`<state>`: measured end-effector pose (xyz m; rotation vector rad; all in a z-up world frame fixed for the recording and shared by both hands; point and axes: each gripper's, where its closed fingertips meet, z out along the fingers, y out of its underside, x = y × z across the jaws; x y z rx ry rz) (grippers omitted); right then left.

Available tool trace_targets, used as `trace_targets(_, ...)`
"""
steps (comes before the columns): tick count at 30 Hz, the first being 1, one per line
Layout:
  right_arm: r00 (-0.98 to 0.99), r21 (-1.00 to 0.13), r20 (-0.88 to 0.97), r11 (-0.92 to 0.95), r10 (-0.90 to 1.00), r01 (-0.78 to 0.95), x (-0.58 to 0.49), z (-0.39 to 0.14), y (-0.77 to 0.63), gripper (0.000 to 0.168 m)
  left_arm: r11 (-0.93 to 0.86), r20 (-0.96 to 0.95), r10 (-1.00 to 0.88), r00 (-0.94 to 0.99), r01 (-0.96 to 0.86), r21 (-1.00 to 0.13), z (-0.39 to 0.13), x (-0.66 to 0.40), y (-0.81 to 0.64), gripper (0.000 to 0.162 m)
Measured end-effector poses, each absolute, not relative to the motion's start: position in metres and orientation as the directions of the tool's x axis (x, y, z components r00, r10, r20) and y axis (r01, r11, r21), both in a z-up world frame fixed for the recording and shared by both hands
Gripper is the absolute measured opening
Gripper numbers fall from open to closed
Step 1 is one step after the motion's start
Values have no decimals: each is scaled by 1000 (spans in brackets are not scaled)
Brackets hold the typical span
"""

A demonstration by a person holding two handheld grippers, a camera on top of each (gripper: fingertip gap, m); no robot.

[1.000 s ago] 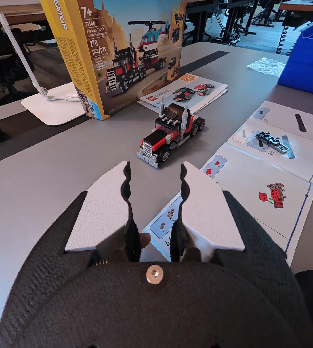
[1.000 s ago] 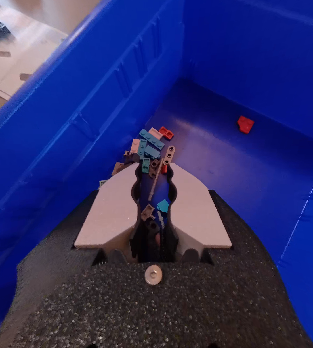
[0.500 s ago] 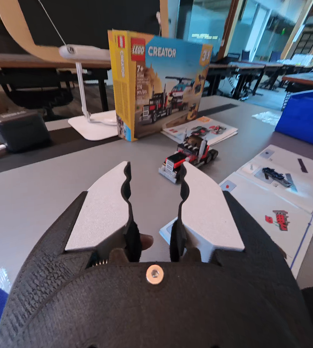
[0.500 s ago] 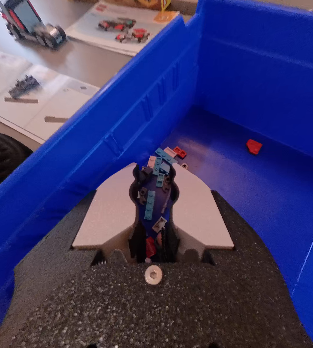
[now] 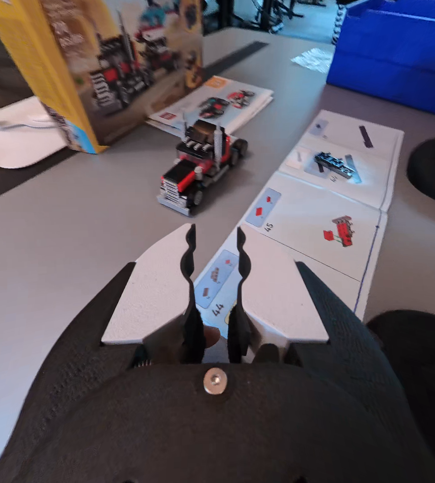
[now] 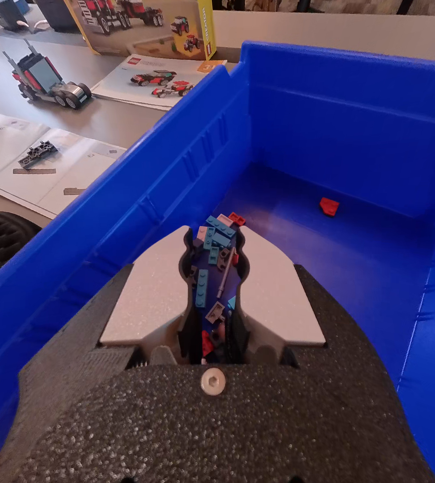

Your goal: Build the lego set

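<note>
The built black and red truck (image 5: 200,170) stands on the grey table, ahead of my left gripper (image 5: 215,230), which is open, empty and low over the near corner of the open instruction booklet (image 5: 315,222). A small dark grey sub-assembly (image 5: 334,163) lies on the booklet's far page. My right gripper (image 6: 213,230) is open and empty above a pile of loose small pieces (image 6: 219,235) in the blue bin (image 6: 158,183). A single red piece (image 6: 328,206) lies apart at the bin's far side. The truck (image 6: 49,81) and the sub-assembly (image 6: 37,154) also show left of the bin.
The set's box (image 5: 93,65) stands upright behind the truck, with a closed booklet (image 5: 211,104) beside it. The blue bin (image 5: 399,52) sits at the far right. A white lamp base (image 5: 15,141) lies left of the box. A black textured object (image 5: 433,170) shows at the right edge. One gripper's finger ends stand about 50 cm off the other's. To reach the single red piece (image 6: 328,206) in a straight line is about 10 cm for my right fingers, about 55 cm for my left. The right gripper is farther from the small dark grey sub-assembly (image 5: 334,163), some 30 cm, than the left, some 20 cm. Seen from the right wrist view (image 6: 37,154) as well.
My right gripper has lifted and pulled back out of the bin, still empty. My left gripper tipped up, then back down toward the booklet, and its jaws have narrowed a little.
</note>
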<state>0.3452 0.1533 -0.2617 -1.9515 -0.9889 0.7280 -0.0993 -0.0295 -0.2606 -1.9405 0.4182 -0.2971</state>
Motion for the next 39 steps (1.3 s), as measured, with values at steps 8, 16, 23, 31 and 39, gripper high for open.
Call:
trace_targets(8, 483, -868, -157, -354, 861, 348, 342, -260, 149, 34, -418, 71, -540, 838, -194, -888, -270, -86, -48, 57)
trace_targets(16, 409, -904, -164, -303, 898, 301, 338, -253, 145, 36, -477, 91, -622, 778, -285, -831, -282, -83, -75, 82)
trace_targets(23, 433, -902, -118, -279, 894, 330, 339, -255, 148, 36, -574, 77, -558, 826, -317, -755, -302, -99, -76, 90)
trace_targets(31, 448, -907, -100, -267, 888, 326, 340, -253, 150, 36, -586, 86, -569, 818, -330, -740, -305, -95, -79, 92)
trace_targets(39, 445, -907, -96, -262, 890, 329, 340, -253, 149, 35, -572, 46, -583, 811, -369, -732, -307, -94, -79, 92)
